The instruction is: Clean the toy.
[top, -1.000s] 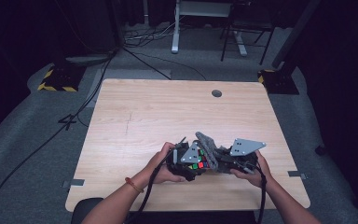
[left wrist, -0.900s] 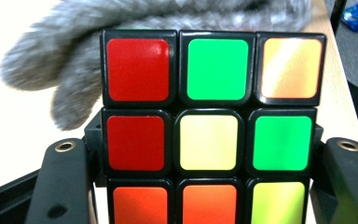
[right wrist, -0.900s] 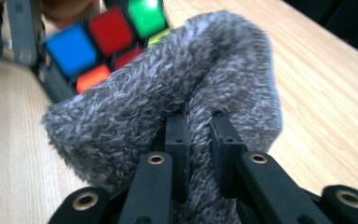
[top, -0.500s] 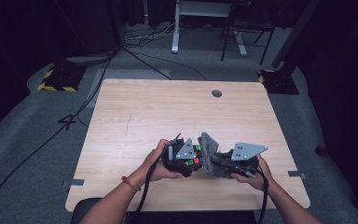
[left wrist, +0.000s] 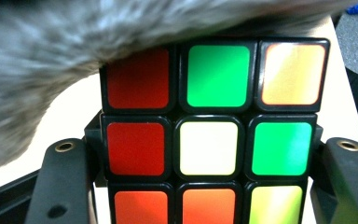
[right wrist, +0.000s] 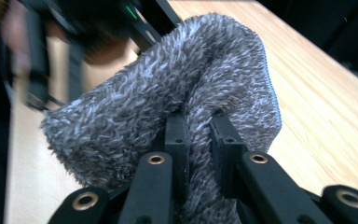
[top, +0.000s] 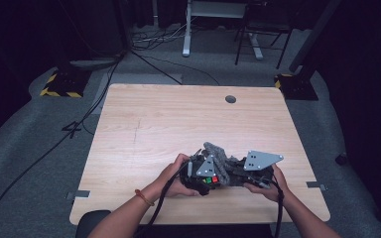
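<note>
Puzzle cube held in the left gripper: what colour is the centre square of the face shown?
White, on the puzzle cube; clearest in the left gripper view.

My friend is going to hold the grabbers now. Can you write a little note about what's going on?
Left hand-held gripper: shut on the cube, one jaw on each side.
Right hand-held gripper: shut on a fold of the grey cloth.
Where: both are held close together over the near edge of the table. The cloth lies against the top of the cube.
Done: both things are picked up and brought together.
Left: probably wiping the cube with the cloth; how much is wiped already cannot be told. Keep both grips firm.
</note>
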